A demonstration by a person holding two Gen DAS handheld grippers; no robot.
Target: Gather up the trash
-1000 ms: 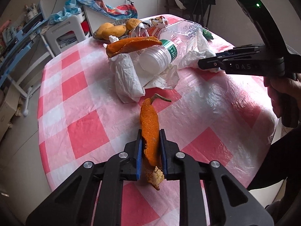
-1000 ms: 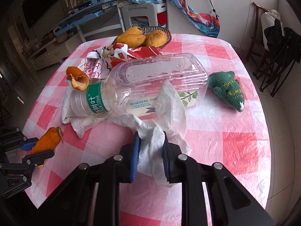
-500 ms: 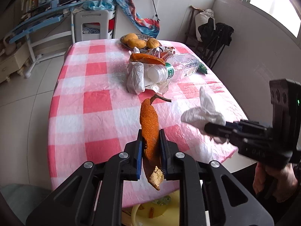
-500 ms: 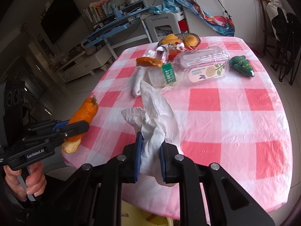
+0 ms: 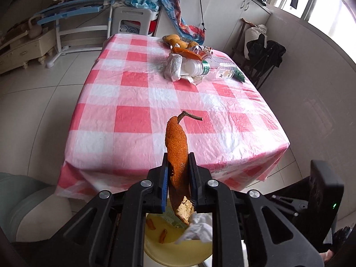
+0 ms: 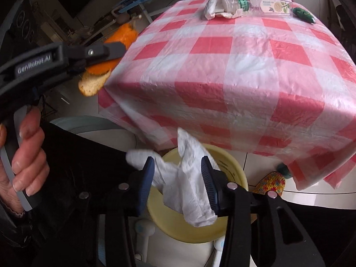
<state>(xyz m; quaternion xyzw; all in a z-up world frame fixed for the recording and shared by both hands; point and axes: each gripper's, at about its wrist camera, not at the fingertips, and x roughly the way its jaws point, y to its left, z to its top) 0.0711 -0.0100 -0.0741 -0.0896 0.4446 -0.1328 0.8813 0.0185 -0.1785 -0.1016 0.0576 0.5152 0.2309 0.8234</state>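
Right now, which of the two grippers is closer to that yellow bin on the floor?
Right. The right gripper hangs directly over the yellow bin, its jaws just opened around a white tissue. The left gripper holds an orange peel higher, off to the bin's side.

table | checked cloth | far end: bottle, tissues, peel
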